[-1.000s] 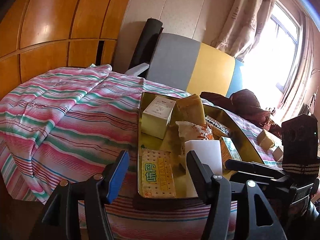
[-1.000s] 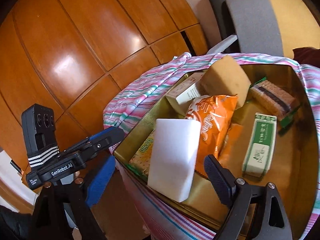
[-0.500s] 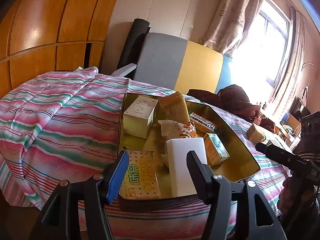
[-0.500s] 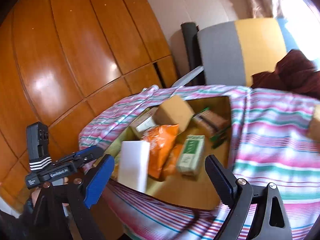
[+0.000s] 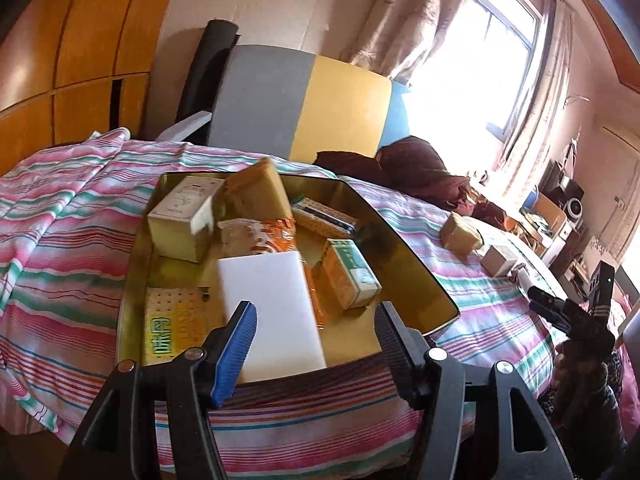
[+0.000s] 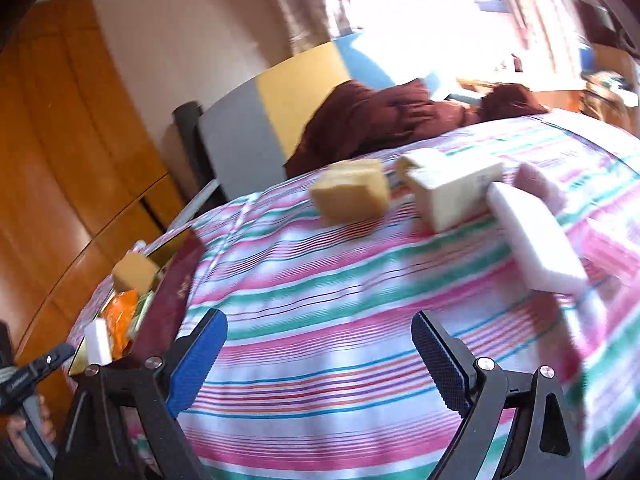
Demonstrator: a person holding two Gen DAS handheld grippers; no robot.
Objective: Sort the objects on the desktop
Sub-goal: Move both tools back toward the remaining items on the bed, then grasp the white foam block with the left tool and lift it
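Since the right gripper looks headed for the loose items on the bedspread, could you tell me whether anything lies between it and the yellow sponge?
Nothing visible does. The right gripper is open and empty, and only bare striped bedspread lies between it and the yellow sponge. The cream box and white sponge sit off to the right, clear of that path.

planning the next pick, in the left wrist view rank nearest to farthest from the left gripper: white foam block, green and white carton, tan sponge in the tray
1. white foam block, just ahead of the left gripper, at the tray's near edge.
2. green and white carton, mid tray, to the right.
3. tan sponge, at the tray's far end.
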